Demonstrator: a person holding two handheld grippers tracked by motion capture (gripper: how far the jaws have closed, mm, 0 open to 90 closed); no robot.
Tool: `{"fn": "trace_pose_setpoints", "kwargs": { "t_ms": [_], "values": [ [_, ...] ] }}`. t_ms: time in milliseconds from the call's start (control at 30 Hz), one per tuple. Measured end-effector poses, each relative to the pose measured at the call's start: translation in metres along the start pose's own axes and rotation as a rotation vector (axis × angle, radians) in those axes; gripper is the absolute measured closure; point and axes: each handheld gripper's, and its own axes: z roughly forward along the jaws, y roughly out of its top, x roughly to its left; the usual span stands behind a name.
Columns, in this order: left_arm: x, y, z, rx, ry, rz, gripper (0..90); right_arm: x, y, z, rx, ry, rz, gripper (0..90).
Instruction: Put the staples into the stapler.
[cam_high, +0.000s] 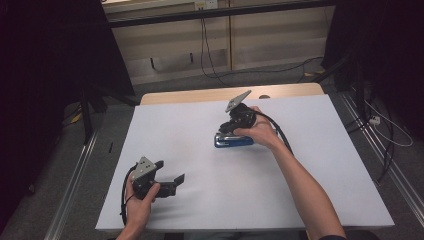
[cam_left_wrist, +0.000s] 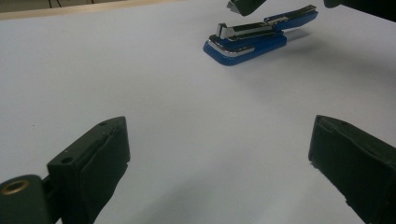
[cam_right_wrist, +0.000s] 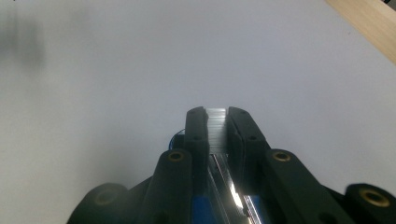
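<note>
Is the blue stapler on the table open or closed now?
Open. In the left gripper view the stapler's top arm tilts up from its blue base, and the right gripper clamps its metal part.

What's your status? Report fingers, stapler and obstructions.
Right gripper shut on the blue stapler, gripping its metal top arm. Left gripper open, holding nothing, apart from stapler. White table bare around it.

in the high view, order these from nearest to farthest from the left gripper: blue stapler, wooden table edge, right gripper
1. Blue stapler: mid-table, up and right of the left gripper.
2. Right gripper: directly above the stapler, shut on its top; close to the stapler, so nearly a tie.
3. Wooden table edge: far side, beyond the white sheet.
</note>
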Motion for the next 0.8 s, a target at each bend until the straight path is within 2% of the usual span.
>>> {"fn": "trace_pose_setpoints", "kwargs": {
  "t_ms": [233, 433, 533, 733, 800],
  "values": [
    [-0.001, 0.0, 0.0, 0.002, -0.005, 0.006, 5.7, -0.006, 0.006, 0.002, -0.017, 0.003, 0.026, 79.3],
    [-0.001, 0.0, 0.0, 0.001, -0.006, 0.005, 5.7, -0.01, 0.003, 0.003, -0.028, 0.002, 0.04, 79.3],
    [-0.001, 0.0, 0.001, 0.002, -0.007, 0.005, 5.8, -0.011, 0.002, 0.003, -0.034, 0.005, 0.027, 79.3],
    [-0.001, 0.0, 0.001, 0.006, -0.006, 0.01, 5.8, -0.011, 0.0, 0.006, -0.02, 0.04, -0.035, 79.3],
    [-0.001, 0.0, 0.001, 0.005, -0.008, 0.011, 5.7, -0.011, 0.0, 0.006, -0.019, 0.041, -0.034, 79.3]
  ]
}}
